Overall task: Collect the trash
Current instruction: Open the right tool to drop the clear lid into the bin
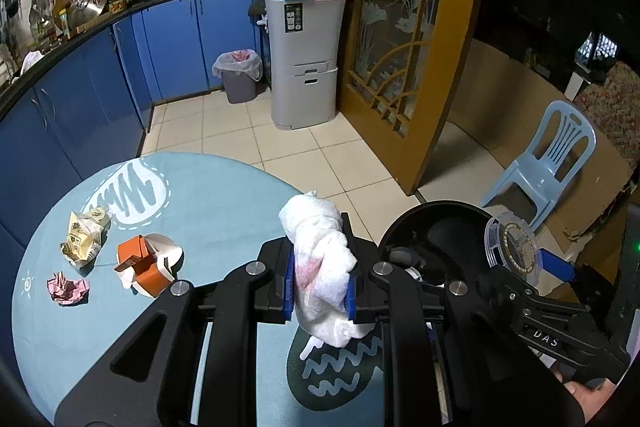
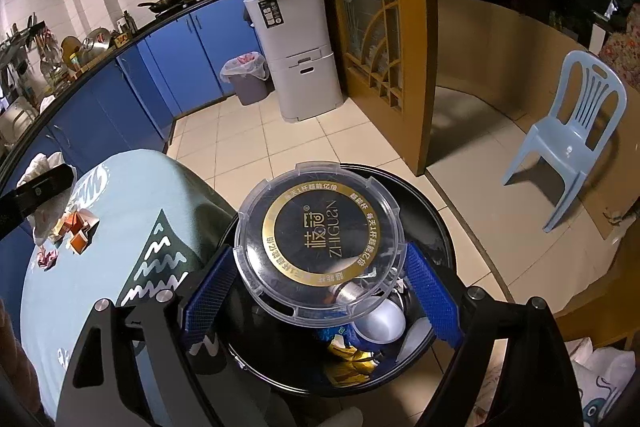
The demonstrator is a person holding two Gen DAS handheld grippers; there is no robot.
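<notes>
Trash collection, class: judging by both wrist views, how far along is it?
Done: cups and wrappers lie in the black bin. In hand: left gripper grips a white tissue wad; right gripper holds a clear plastic lid over the bin. Left: orange carton, yellow wrapper, pink paper.

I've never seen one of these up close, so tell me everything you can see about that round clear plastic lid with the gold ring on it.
The lid is round, clear plastic with a notched rim. A black disc at its centre carries a gold ring of Chinese lettering and the word ZHIGUAN. The right gripper clamps it by opposite edges between blue textured pads, holding it tilted above the open black bin, where trash already lies. Nothing else touches it.
</notes>
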